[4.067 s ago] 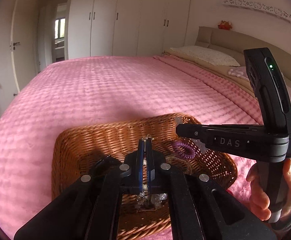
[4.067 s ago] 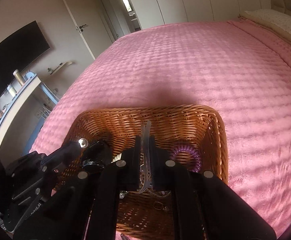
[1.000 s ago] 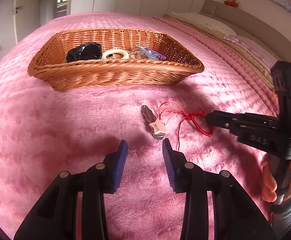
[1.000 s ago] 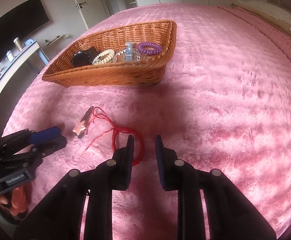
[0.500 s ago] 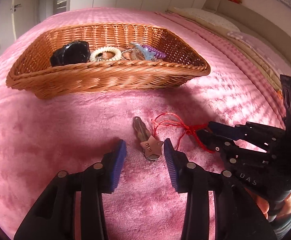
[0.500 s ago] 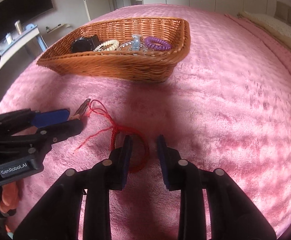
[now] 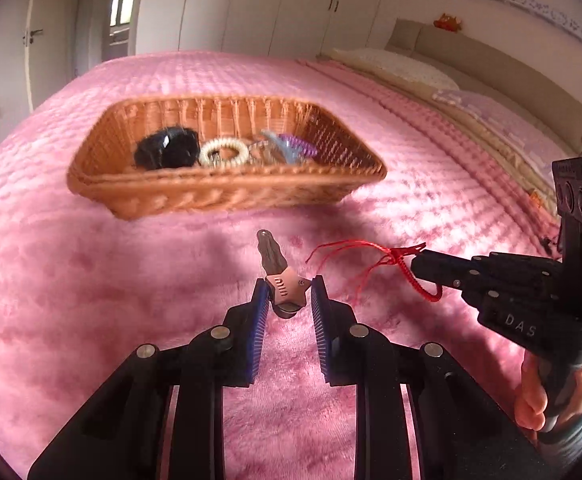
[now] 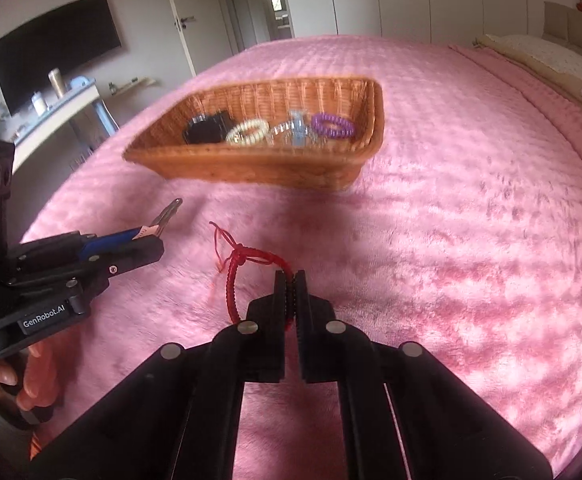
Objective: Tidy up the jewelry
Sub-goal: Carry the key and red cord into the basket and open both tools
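A brown hair clip with a pink star [image 7: 285, 290] sits between the blue pads of my left gripper [image 7: 289, 290]. Its jaws are closing and both pads touch the star; the clip's tip [image 8: 170, 209] sticks out forward above the bed. My right gripper [image 8: 290, 280] is shut on a red string bracelet [image 8: 251, 258], whose loop and loose threads hang out to the left. The left wrist view shows the bracelet [image 7: 409, 278] dangling from the right gripper [image 7: 415, 266]. Beyond both stands a wicker basket [image 7: 227, 196] holding a black piece, a cream coil band, a blue clip and a purple coil band [image 8: 333, 125].
Everything rests on a pink plush bedspread [image 8: 471, 240]. Pillows [image 7: 395, 65] and a headboard lie at the far right, white wardrobes at the back. Off the bed's left side are a shelf with bottles [image 8: 57, 98] and a wall television [image 8: 57, 48]. A hand [image 7: 551, 396] grips each handle.
Half a second ago both grippers stood open over the pieces. Now the left has closed around the star clip, the right has shut on the red bracelet, and both have risen off the bedspread.
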The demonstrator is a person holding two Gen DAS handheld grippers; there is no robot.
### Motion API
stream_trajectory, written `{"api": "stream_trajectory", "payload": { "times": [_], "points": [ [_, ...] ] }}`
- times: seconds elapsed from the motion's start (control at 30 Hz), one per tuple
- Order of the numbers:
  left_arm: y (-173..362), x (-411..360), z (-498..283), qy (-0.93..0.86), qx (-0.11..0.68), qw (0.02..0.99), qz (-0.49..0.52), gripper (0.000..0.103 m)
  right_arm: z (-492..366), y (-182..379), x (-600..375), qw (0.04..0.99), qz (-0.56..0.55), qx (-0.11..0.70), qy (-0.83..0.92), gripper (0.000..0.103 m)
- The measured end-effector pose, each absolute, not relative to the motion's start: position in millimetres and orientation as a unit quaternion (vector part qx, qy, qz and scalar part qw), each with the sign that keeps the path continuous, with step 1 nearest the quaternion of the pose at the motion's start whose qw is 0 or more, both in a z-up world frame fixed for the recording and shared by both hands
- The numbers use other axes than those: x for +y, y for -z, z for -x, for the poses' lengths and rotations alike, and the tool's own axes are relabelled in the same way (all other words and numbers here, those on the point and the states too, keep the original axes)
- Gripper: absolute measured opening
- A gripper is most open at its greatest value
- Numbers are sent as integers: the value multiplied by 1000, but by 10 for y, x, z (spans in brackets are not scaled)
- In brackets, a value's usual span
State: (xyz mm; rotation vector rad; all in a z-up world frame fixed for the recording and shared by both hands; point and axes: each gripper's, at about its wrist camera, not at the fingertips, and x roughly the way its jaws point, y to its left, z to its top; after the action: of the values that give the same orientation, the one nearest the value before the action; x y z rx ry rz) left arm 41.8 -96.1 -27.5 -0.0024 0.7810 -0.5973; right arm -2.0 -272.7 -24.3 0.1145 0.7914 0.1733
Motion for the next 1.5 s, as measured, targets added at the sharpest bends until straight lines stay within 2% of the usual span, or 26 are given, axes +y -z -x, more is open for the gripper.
{"api": "stream_trajectory", "payload": {
  "times": [0.23, 0.5, 0.87, 1.33, 1.4, 1.47, 1.5],
  "points": [
    [-241, -846, -410, 309, 318, 896, 18, 20, 72, -465, -2748, 943, -72, 316, -82, 3],
    [-643, -928, -945, 313, 273, 909, 30, 21, -686, -848, -2783, 941, -120, 304, -93, 3],
    [-458, -989, -1853, 298, 288, 909, 53, 21, -1875, -507, -2634, 922, -122, 363, -66, 3],
    [-44, -913, -2149, 291, 327, 897, 66, 21, -2315, -3, -2547, 897, -100, 430, -35, 4],
    [-34, -916, -2140, 292, 329, 895, 67, 21, -2311, 3, -2554, 895, -99, 433, -30, 9],
    [-15, -916, -2143, 295, 331, 894, 67, 23, -2286, -13, -2570, 896, -101, 431, -29, 24],
    [-11, -912, -2141, 298, 332, 892, 68, 29, -2264, -28, -2574, 897, -103, 428, -30, 30]
  ]
}}
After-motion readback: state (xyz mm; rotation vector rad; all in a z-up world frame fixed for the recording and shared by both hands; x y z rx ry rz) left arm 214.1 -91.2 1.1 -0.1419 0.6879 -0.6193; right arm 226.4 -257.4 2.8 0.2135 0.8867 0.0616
